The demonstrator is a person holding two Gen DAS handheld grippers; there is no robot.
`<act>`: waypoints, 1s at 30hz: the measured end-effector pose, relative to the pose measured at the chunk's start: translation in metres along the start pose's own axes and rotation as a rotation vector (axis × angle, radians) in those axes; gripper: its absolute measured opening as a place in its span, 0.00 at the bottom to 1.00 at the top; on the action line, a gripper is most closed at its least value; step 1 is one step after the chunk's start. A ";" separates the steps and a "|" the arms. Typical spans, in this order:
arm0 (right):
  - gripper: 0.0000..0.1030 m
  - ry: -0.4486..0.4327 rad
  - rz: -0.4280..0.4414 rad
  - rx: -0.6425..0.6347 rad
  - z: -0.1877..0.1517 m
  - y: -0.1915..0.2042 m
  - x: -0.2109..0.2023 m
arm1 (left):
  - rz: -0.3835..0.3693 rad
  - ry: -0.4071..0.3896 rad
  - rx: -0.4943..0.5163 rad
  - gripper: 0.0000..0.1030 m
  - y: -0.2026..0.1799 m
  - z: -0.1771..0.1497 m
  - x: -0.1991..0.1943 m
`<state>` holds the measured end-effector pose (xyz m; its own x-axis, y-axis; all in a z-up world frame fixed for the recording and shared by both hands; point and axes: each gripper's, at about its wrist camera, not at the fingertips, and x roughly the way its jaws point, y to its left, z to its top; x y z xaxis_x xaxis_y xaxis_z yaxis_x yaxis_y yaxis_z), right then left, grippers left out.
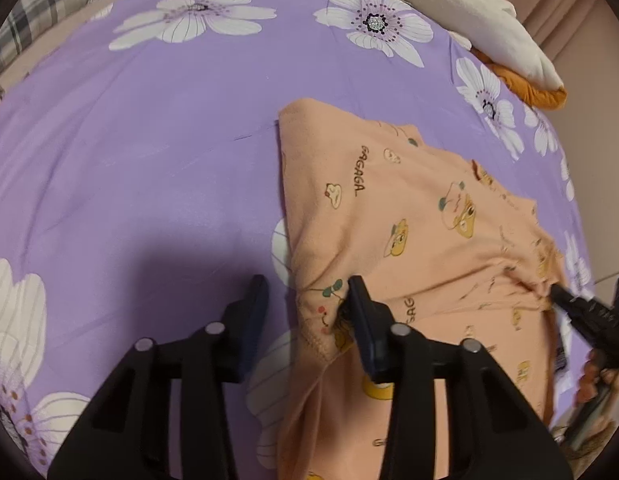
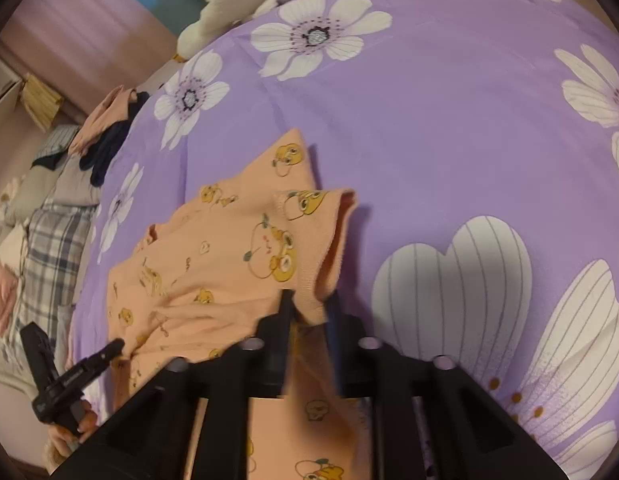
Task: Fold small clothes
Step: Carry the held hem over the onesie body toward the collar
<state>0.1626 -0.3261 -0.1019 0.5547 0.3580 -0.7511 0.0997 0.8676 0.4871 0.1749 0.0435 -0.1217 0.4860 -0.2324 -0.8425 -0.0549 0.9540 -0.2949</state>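
A small peach garment (image 1: 421, 216) printed with cartoon animals lies partly folded on a purple bedsheet (image 1: 149, 160) with white flowers. My left gripper (image 1: 307, 286) is open and straddles the garment's left edge: one finger (image 1: 359, 292) rests on the cloth, the other stands over the sheet. In the right wrist view the garment (image 2: 213, 248) has a sleeve flap raised, and my right gripper (image 2: 309, 300) is shut on its hem. The right gripper (image 1: 559, 294) also shows at the garment's right edge in the left wrist view, pinching cloth. The left gripper's tip (image 2: 113, 348) touches the garment's far edge.
A white and orange plush toy (image 1: 489, 24) lies at the sheet's far right. Plaid bedding (image 2: 53, 248) and a pile of peach and dark clothes (image 2: 105, 132) lie beyond the sheet's edge. A hand (image 2: 69, 436) holds the left gripper. The sheet stretches left of the garment.
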 end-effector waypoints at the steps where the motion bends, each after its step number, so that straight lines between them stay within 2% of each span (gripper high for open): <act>1: 0.13 -0.012 0.002 -0.003 -0.001 0.002 -0.004 | 0.002 -0.004 0.005 0.38 0.001 -0.002 -0.001; 4: 0.12 -0.067 -0.018 -0.023 -0.001 0.002 -0.020 | -0.013 -0.001 -0.003 0.37 0.007 -0.003 -0.002; 6: 0.06 -0.096 -0.040 -0.036 0.000 0.002 -0.029 | -0.031 0.008 -0.017 0.37 0.013 -0.002 -0.002; 12: 0.06 -0.057 -0.046 -0.007 0.001 -0.008 -0.017 | -0.053 0.026 -0.037 0.37 0.015 -0.001 -0.003; 14: 0.06 -0.067 -0.050 -0.009 0.000 -0.007 -0.017 | -0.058 0.027 -0.034 0.37 0.017 0.000 -0.003; 17: 0.06 -0.098 -0.007 0.031 0.004 -0.014 -0.025 | -0.053 0.032 -0.043 0.37 0.021 0.002 -0.005; 18: 0.06 -0.098 -0.016 0.026 0.004 -0.015 -0.024 | -0.044 0.030 -0.048 0.37 0.022 0.003 -0.005; 22: 0.05 -0.059 -0.170 -0.031 0.002 -0.012 -0.007 | -0.043 0.030 -0.062 0.36 0.025 0.004 -0.006; 24: 0.05 -0.044 -0.168 -0.014 0.001 -0.016 -0.004 | -0.034 0.032 -0.050 0.36 0.022 0.004 -0.009; 26: 0.05 -0.049 -0.150 0.016 0.001 -0.019 -0.010 | -0.043 0.037 -0.057 0.31 0.019 0.005 -0.016; 30: 0.05 -0.105 -0.182 -0.039 0.003 -0.002 -0.030 | -0.103 -0.063 -0.015 0.34 -0.006 0.014 -0.049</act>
<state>0.1484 -0.3399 -0.0788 0.6137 0.1578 -0.7736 0.1753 0.9281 0.3284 0.1639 0.0521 -0.0719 0.5439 -0.3159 -0.7774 -0.0149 0.9226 -0.3854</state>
